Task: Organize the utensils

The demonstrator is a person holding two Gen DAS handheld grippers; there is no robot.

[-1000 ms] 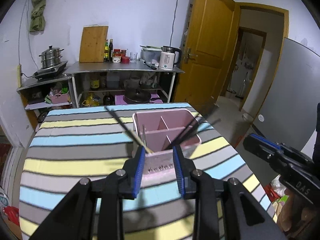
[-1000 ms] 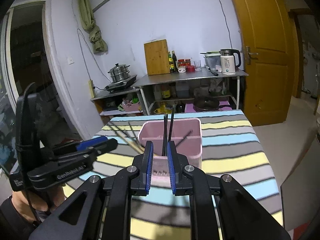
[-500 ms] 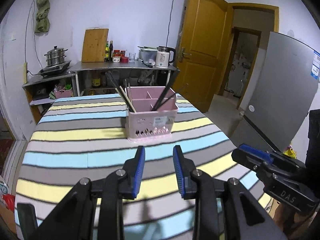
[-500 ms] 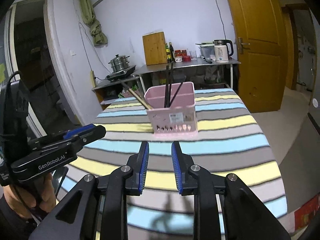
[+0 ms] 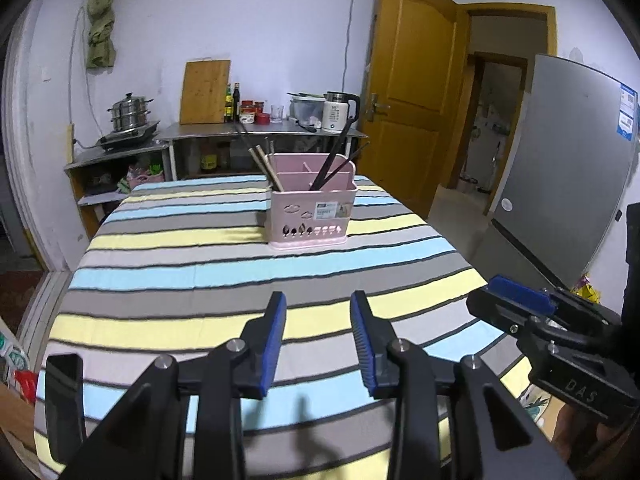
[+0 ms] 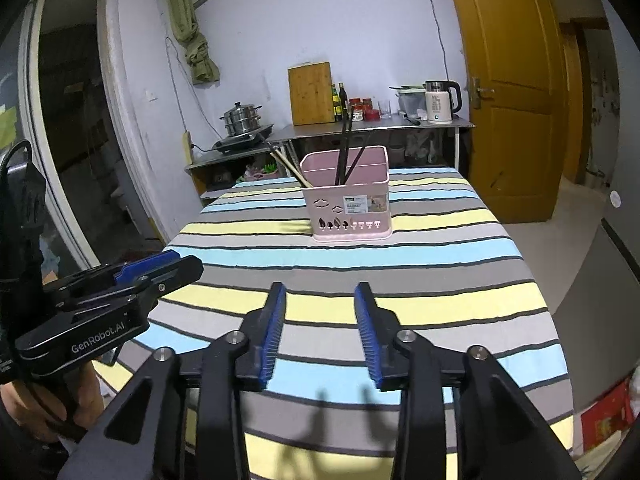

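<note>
A pink utensil holder (image 5: 313,210) (image 6: 347,200) stands on the striped table near its far end. Wooden chopsticks (image 5: 267,168) (image 6: 289,168) lean out of its left compartment and black chopsticks (image 5: 334,160) (image 6: 347,148) stand in its right one. My left gripper (image 5: 318,312) hangs over the near part of the table, well short of the holder, its jaws opening with nothing between them. My right gripper (image 6: 320,304) is equally far back, its jaws also opening and empty. Each gripper shows at the edge of the other's view: the right gripper (image 5: 516,300) and the left gripper (image 6: 156,268).
The striped tablecloth (image 5: 200,272) covers the table down to its near edge. Behind the table a steel shelf (image 5: 260,130) carries a kettle (image 5: 338,112), bottles and a cutting board (image 5: 205,92). A wooden door (image 5: 412,92) and a grey fridge (image 5: 560,168) stand at the right.
Both grippers have drawn back from the pink holder toward the near table edge, leaving the chopsticks in it. The jaws of both stand wider apart, the right most clearly.
</note>
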